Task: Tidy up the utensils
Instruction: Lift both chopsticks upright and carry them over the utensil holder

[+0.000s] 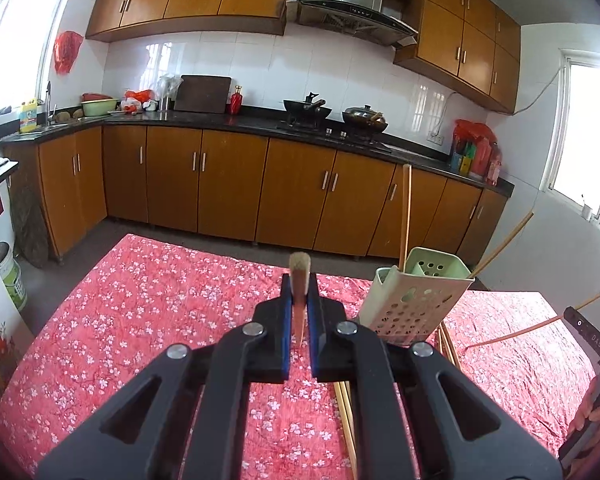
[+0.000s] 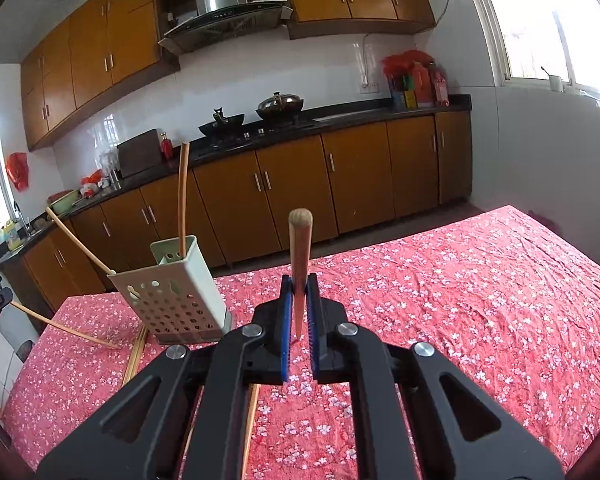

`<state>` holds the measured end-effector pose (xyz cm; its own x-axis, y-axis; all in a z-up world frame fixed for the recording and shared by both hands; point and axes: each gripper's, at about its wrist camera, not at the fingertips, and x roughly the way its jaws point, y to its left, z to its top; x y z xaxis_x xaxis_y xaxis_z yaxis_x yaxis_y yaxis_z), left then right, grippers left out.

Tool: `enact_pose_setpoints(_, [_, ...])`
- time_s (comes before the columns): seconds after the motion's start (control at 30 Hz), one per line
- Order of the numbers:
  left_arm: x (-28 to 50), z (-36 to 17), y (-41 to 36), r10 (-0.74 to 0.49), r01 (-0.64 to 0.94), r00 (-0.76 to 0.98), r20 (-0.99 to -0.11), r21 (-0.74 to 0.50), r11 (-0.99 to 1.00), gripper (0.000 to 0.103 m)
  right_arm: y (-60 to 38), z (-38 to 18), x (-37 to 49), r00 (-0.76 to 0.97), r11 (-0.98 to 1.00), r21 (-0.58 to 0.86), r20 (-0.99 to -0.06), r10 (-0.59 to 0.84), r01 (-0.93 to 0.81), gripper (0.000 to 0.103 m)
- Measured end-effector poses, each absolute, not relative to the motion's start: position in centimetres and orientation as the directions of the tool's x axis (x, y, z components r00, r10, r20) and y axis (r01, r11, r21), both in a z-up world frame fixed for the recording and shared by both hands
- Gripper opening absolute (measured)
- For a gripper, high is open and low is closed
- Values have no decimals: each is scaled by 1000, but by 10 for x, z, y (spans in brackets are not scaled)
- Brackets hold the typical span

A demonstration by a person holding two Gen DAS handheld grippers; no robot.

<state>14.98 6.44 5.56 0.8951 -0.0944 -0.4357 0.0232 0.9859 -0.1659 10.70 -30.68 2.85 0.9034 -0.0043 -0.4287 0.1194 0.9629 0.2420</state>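
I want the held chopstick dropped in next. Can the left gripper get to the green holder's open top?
Probably yes: the holder stands just right of the left gripper, its top partly free beside two chopsticks, nothing between.

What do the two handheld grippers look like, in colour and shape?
The left gripper and the right gripper look alike: matte black plastic linkage arms with triangular cut-outs, round silver pivot bolts, and two flat black fingers with blue pads. No cables or sleeves are visible.

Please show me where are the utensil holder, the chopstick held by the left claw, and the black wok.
utensil holder (image 1: pixel 410 308): left wrist view, perforated front wall.
chopstick (image 1: pixel 299 276): left wrist view, shaft near blunt end.
black wok (image 1: pixel 307 109): left wrist view, bowl.
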Motion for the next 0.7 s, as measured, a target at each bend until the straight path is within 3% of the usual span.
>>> enact_pose_setpoints(0.27, [145,84,60,-120,64,918,-377,-157,985,8,-302,65,107,937,960,275,-347,49,52,8])
enact_pose_setpoints(0.53, [140,150,32,-216,173,941,-260,-178,969,8,-284,128,107,971,935,339,-169,171,-106,8])
enact_pose_setpoints(0.7, [145,175,15,-255,214,945,-202,-206,955,8,-264,153,117,981,941,304,-75,181,-151,8])
